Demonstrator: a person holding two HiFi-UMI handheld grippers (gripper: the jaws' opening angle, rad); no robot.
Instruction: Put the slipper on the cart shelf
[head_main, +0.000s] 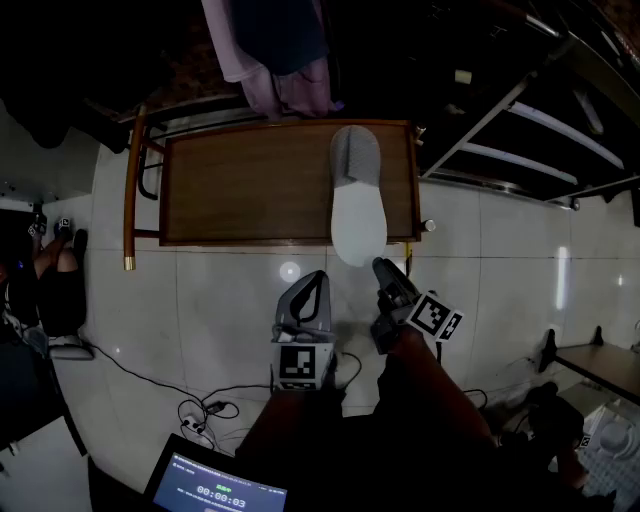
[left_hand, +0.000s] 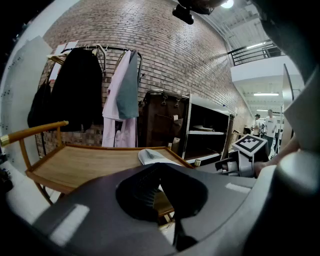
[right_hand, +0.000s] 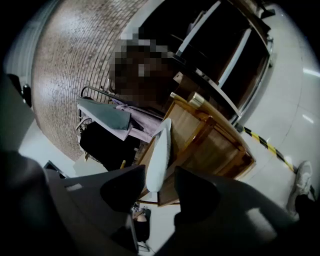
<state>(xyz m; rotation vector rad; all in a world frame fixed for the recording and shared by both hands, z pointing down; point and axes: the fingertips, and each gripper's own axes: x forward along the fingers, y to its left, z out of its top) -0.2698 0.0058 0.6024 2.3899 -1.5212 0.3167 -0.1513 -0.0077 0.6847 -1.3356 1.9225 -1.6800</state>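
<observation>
A pale grey slipper (head_main: 357, 200) lies lengthwise on the right part of the wooden cart shelf (head_main: 240, 185), its heel hanging over the front edge. My right gripper (head_main: 381, 268) hovers just off the heel's right side, jaws open and not touching it. In the right gripper view the slipper (right_hand: 159, 152) shows through the gap of the right gripper (right_hand: 162, 189), further off on the cart shelf (right_hand: 215, 145). My left gripper (head_main: 318, 277) hangs over the floor in front of the cart, shut and empty. In the left gripper view the slipper (left_hand: 152, 156) rests on the shelf (left_hand: 85, 165).
Clothes (head_main: 280, 60) hang on a rack behind the cart. Black metal shelving (head_main: 530, 120) stands to the right. The cart's curved handle (head_main: 130, 190) is on its left end. Cables (head_main: 200, 405) and a laptop screen (head_main: 215, 490) lie on the tiled floor near me. A person (head_main: 55, 265) is at far left.
</observation>
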